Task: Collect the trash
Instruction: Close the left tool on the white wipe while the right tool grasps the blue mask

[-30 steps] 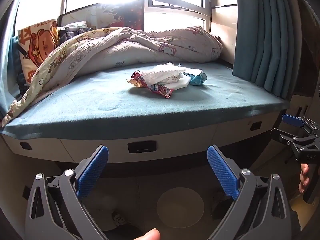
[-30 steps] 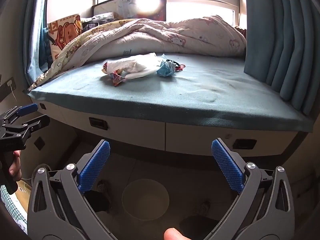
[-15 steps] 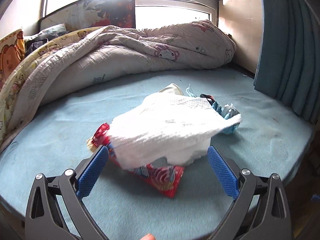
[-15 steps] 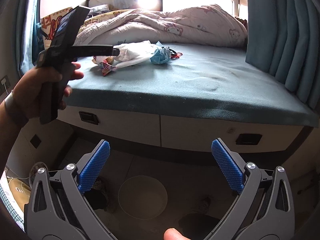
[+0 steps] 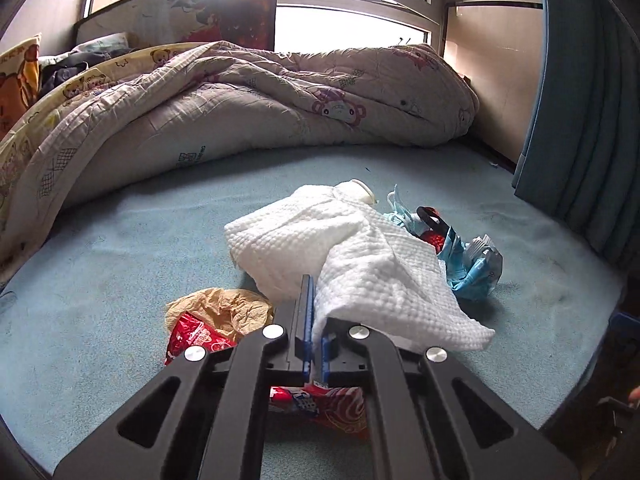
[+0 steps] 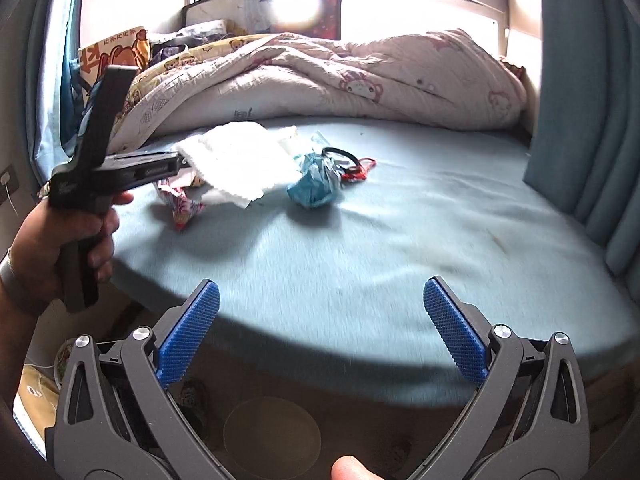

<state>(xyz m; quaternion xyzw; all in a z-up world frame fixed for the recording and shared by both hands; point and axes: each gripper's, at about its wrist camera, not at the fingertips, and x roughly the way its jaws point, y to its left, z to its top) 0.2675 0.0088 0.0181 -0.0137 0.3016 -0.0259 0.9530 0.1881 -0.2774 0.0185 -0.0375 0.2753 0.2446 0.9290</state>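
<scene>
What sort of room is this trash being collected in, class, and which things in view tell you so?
Most likely a bedroom, perhaps a child's. A rumpled cartoon-print quilt lies on a teal mattress, with a window behind and a blue curtain at the side.

Rumpled quilt [image 5: 260, 112] lies far beyond the fingers; teal curtain [image 5: 580, 120] hangs right; bear-print cushion [image 6: 108, 56] far left.

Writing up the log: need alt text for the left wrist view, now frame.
The left gripper is shut on the near edge of a white towel lying on a blue mattress. Red wrappers, brown paper and a blue wrapper lie around it; a quilt is heaped behind.
</scene>
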